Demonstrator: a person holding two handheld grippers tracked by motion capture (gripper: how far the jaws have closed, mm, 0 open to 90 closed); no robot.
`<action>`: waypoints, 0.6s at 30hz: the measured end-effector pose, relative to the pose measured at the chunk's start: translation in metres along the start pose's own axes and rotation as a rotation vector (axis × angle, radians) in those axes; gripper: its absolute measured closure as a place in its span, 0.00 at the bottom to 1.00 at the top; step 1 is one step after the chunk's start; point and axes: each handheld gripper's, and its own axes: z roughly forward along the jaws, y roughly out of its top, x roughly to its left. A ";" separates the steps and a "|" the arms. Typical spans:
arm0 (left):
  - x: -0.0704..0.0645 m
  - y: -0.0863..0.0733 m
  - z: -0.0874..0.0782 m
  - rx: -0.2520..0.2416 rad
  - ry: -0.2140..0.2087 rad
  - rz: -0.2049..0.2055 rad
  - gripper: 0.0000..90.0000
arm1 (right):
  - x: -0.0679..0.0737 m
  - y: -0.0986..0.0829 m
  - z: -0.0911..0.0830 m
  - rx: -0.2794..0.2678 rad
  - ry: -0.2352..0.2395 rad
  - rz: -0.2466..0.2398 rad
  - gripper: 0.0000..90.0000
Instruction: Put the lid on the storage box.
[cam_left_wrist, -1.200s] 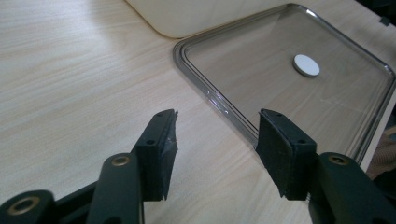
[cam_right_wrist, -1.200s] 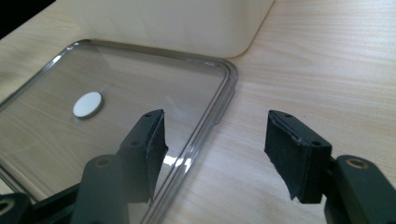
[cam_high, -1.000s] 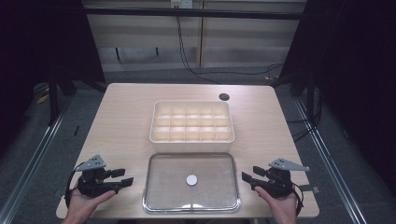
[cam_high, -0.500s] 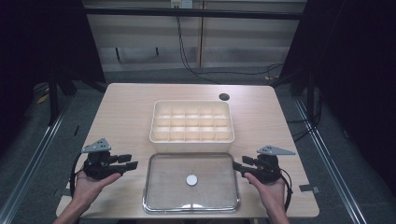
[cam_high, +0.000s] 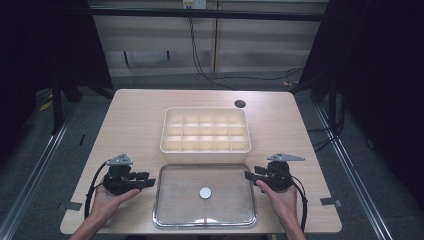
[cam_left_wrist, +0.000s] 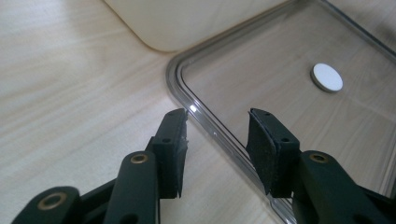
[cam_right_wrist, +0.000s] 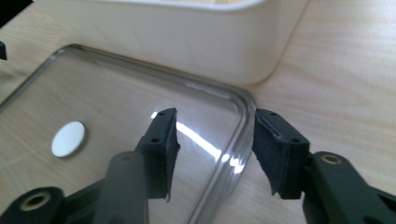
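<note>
A clear flat lid (cam_high: 205, 216) with a white round knob (cam_high: 205, 192) lies on the table in front of a cream compartment box (cam_high: 205, 130). My left gripper (cam_high: 149, 182) sits at the lid's left edge, open, its jaws straddling the lid's rim (cam_left_wrist: 205, 128) in the left gripper view (cam_left_wrist: 217, 123). At the lid's right edge my right gripper (cam_high: 248, 175) is open too, its jaws on either side of the rim (cam_right_wrist: 243, 121) near the corner (cam_right_wrist: 215, 123). The knob (cam_left_wrist: 327, 77) (cam_right_wrist: 69, 138) shows in both gripper views. The box's wall (cam_right_wrist: 187, 42) stands just behind the lid.
The box's several compartments look empty. A dark round grommet (cam_high: 240, 104) sits in the tabletop at the back right. Bare wood lies left and right of the box (cam_left_wrist: 187, 18). The table's edges are close behind both hands.
Both grippers have moved forward and inward from the table's front corners to the lid's left and right edges. The lid and box have not moved.
</note>
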 end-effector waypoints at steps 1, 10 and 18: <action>-0.001 -0.001 0.001 0.011 0.005 0.008 0.64 | -0.001 -0.001 0.001 0.003 -0.004 0.006 0.58; -0.009 -0.003 0.020 0.059 -0.012 0.023 0.63 | -0.005 -0.011 0.010 0.070 -0.014 0.012 0.59; -0.011 -0.004 0.024 0.080 -0.012 0.025 0.63 | -0.005 -0.013 0.014 0.092 -0.027 0.007 0.60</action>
